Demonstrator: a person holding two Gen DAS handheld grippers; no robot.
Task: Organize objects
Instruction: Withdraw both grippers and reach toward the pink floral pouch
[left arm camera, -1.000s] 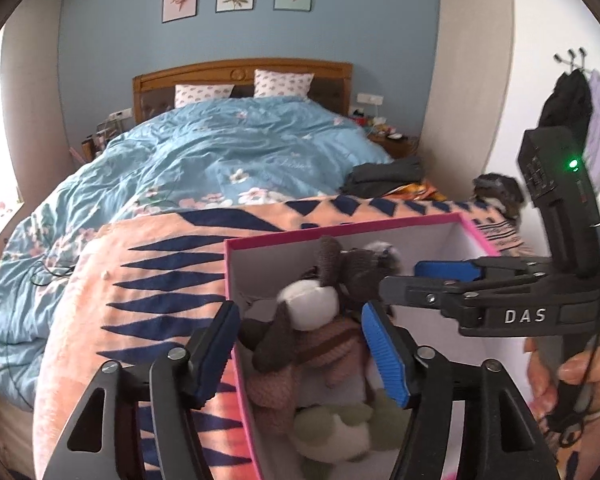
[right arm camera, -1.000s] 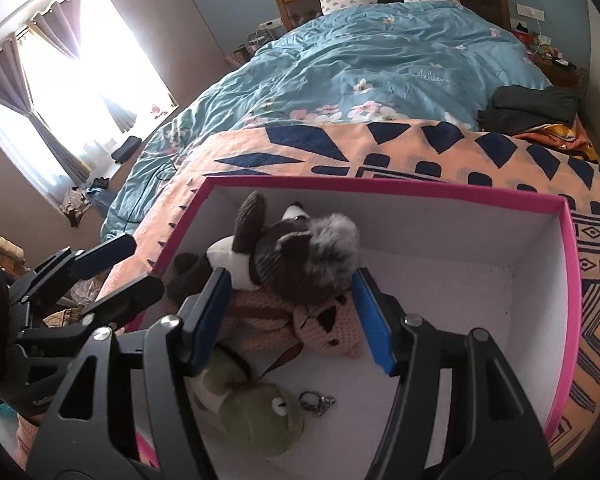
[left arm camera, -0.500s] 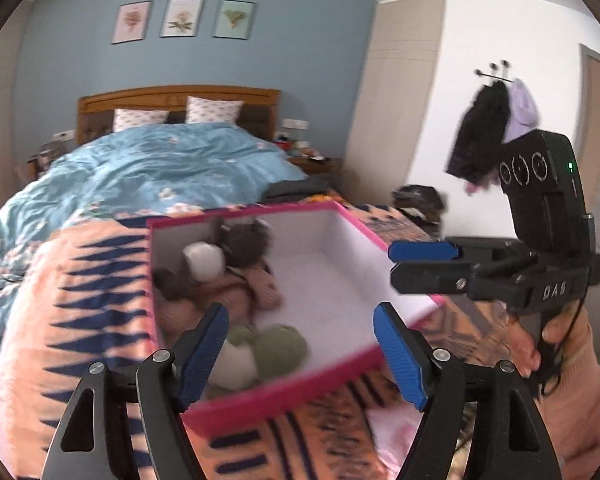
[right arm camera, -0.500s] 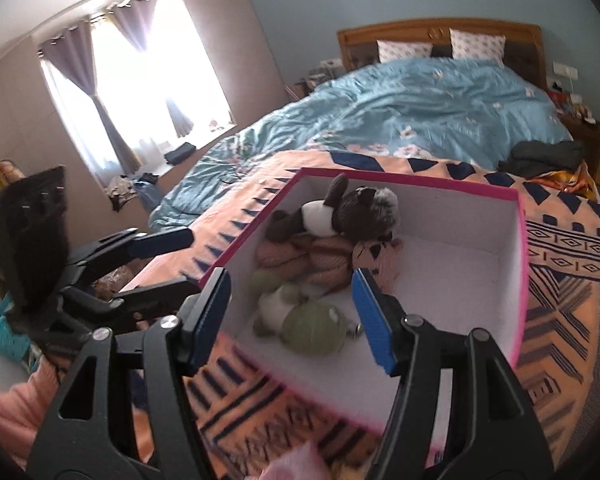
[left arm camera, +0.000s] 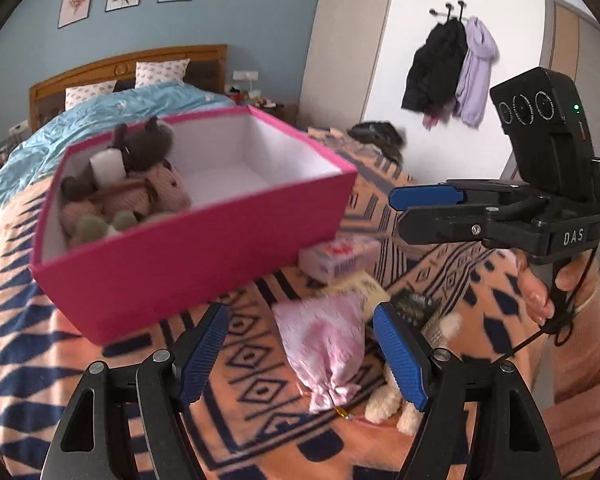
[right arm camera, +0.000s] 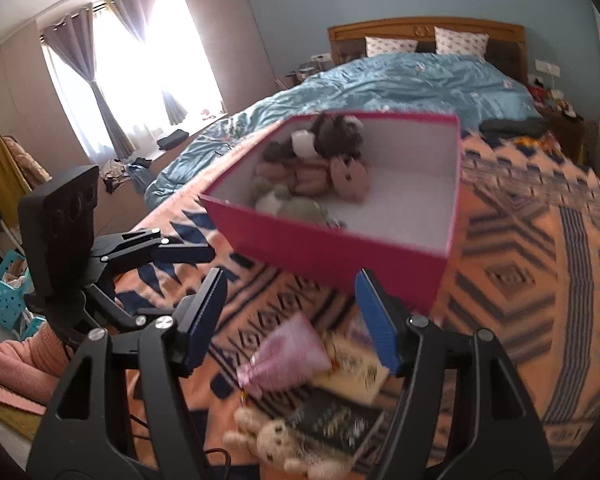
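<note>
A pink box [left arm camera: 188, 256] [right arm camera: 340, 256] sits on the orange patterned blanket and holds several plush toys [left arm camera: 132, 184] [right arm camera: 316, 168] at its left end. In front of it lie a pink drawstring pouch [left arm camera: 328, 344] [right arm camera: 284, 356], a cream plush [left arm camera: 392, 396] [right arm camera: 276, 440], a dark packet [right arm camera: 332, 420], a light packet [right arm camera: 356, 364] and a white-pink packet [left arm camera: 340, 260]. My left gripper [left arm camera: 300, 356] is open and empty above the pouch. My right gripper [right arm camera: 292, 320] is open and empty above these loose items; it also shows in the left wrist view [left arm camera: 424, 208].
The orange blanket [right arm camera: 540, 264] covers the foot of a bed with a blue duvet [right arm camera: 400, 80]. Clothes hang on wall hooks [left arm camera: 448, 72]. A dark garment [left arm camera: 376, 132] lies at the bed's right edge. A turquoise basket [right arm camera: 4, 296] stands on the floor at left.
Both grippers have pulled back from the box toward the near blanket edge and stayed open. The loose pouch, packets and cream plush in front of the box have come into view.
</note>
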